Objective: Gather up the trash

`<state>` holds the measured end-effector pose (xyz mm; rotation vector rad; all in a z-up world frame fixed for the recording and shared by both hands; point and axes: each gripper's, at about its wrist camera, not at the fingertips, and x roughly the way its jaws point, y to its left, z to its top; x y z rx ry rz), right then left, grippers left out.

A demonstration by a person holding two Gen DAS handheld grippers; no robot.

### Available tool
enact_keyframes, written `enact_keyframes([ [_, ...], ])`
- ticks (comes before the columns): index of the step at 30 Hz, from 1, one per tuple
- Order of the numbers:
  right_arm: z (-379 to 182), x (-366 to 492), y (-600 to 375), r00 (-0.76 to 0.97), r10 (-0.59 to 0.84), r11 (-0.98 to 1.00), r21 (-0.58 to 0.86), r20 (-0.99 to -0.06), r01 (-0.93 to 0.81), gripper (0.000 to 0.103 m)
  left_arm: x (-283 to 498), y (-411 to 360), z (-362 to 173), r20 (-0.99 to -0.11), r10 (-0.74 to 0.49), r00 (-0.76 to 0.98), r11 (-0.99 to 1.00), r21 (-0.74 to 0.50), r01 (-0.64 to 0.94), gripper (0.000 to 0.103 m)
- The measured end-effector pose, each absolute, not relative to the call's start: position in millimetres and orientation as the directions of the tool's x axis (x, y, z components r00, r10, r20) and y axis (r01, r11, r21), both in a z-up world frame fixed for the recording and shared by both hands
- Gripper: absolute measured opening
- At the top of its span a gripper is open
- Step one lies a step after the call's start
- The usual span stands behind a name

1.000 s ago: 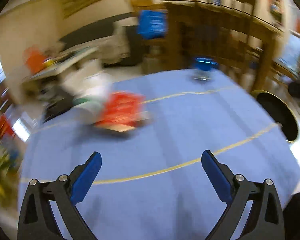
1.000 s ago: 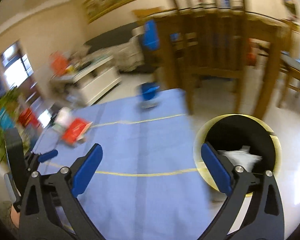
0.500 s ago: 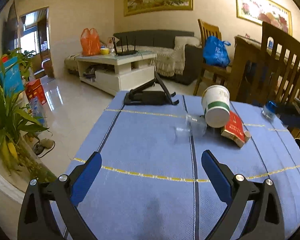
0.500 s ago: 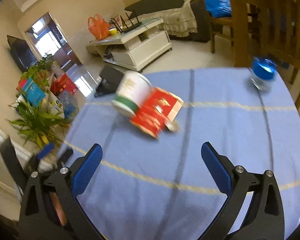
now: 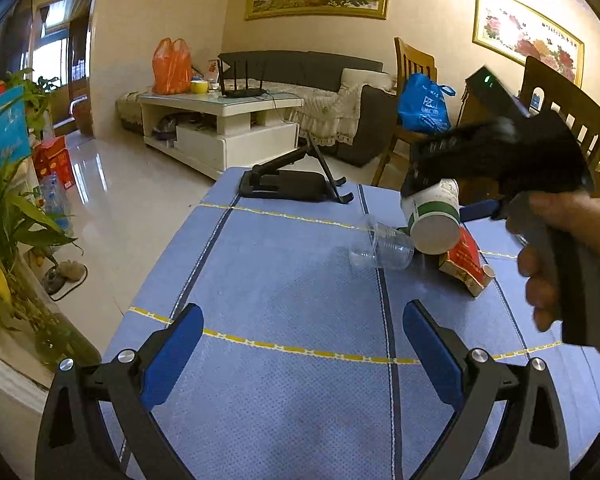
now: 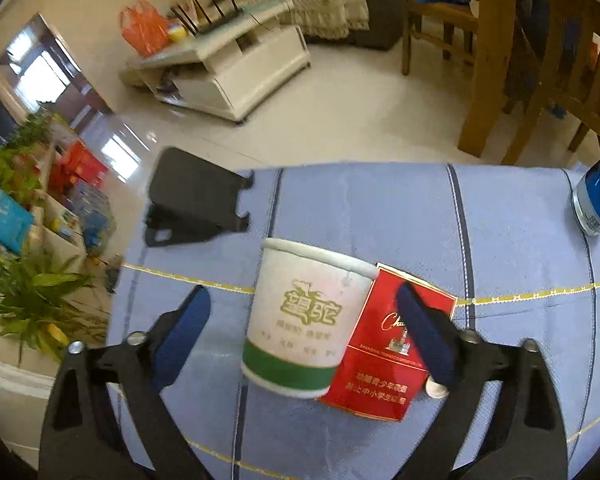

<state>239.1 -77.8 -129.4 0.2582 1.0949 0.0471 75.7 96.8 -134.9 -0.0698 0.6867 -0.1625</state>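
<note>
A white paper cup (image 6: 300,320) with a green band lies tipped on a red cigarette pack (image 6: 384,364) on the blue tablecloth (image 6: 520,248). My right gripper (image 6: 304,340) is open, its jaws on either side of the cup, above it. A small cigarette butt (image 6: 436,390) lies by the pack. In the left wrist view the cup (image 5: 434,220), the pack (image 5: 464,266) and a clear plastic cup (image 5: 380,246) on its side lie ahead. My left gripper (image 5: 300,356) is open and empty, well short of them. The right gripper body shows there, held by a hand (image 5: 572,248).
A black folding stand (image 5: 292,178) sits at the table's far edge. A blue-capped jar (image 6: 596,204) stands at the far right of the table. Wooden chairs (image 6: 540,60), a white coffee table (image 5: 224,128) and plants (image 5: 8,216) surround the table.
My right gripper has come in over the paper cup and red pack, now bracketing the cup. It now shows in the left wrist view. The left gripper has moved slightly closer to the trash.
</note>
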Motion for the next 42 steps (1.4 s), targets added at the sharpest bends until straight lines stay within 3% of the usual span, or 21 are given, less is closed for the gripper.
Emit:
enact_keyframes([
  [2, -137, 240, -77, 0.444, 0.186, 0.965, 0.248, -0.876, 0.086, 0.062, 76, 100, -135, -0.626, -0.181, 0.759, 0.983, -0.133, 0.125, 0.097],
  [4, -136, 233, -80, 0.451, 0.193, 0.967, 0.248, -0.871, 0.066, 0.059, 77, 102, -136, -0.626, -0.179, 0.759, 0.983, -0.136, 0.12, 0.097],
  [11, -109, 166, -116, 0.442, 0.379, 0.91, 0.414, -0.813, -0.017, 0.057, 78, 101, -136, -0.627, -0.175, 0.759, 0.984, -0.13, 0.119, 0.097],
  [16, -112, 95, -159, 0.253, 0.357, 0.934, 0.35, -0.899, -0.075, 0.057, 77, 89, -139, -0.629, -0.195, 0.752, 0.981, -0.12, 0.154, 0.097],
  [18, -96, 73, -188, 0.302, 0.35, 0.935, 0.352, -0.887, -0.05, 0.058, 75, 80, -141, -0.633, -0.218, 0.743, 0.975, -0.119, 0.185, 0.097],
  [21, -63, 42, -244, 0.479, 0.372, 0.898, 0.439, -0.795, 0.032, 0.058, 76, 68, -147, -0.649, -0.275, 0.71, 0.96, -0.141, 0.243, 0.097],
  [25, -117, 19, -251, 0.31, 0.405, 0.896, 0.441, -0.86, 0.053, 0.058, 80, 62, -152, -0.671, -0.317, 0.67, 0.946, -0.169, 0.278, 0.097],
  [28, -119, -4, -276, 0.384, 0.493, 0.825, 0.56, -0.781, 0.081, 0.058, 93, 58, -144, -0.667, -0.348, 0.659, 0.934, -0.186, 0.305, 0.097],
  [30, -117, -15, -287, 0.43, 0.5, 0.807, 0.585, -0.752, 0.084, 0.058, 112, 51, -138, -0.673, -0.329, 0.662, 0.94, -0.17, 0.295, 0.097],
  [33, -107, -23, -289, 0.457, 0.429, 0.859, 0.509, -0.779, 0.06, 0.058, 147, 38, -132, -0.691, -0.293, 0.66, 0.952, -0.146, 0.27, 0.097],
  [39, -121, -21, -320, 0.487, 0.596, 0.674, 0.727, -0.638, 0.129, 0.058, 191, 4, -142, -0.739, -0.183, 0.649, 0.974, -0.047, 0.222, 0.097],
  [42, -109, -21, -321, 0.539, 0.524, 0.732, 0.672, -0.659, 0.11, 0.058, 195, -7, -148, -0.757, -0.166, 0.633, 0.975, -0.03, 0.22, 0.097],
])
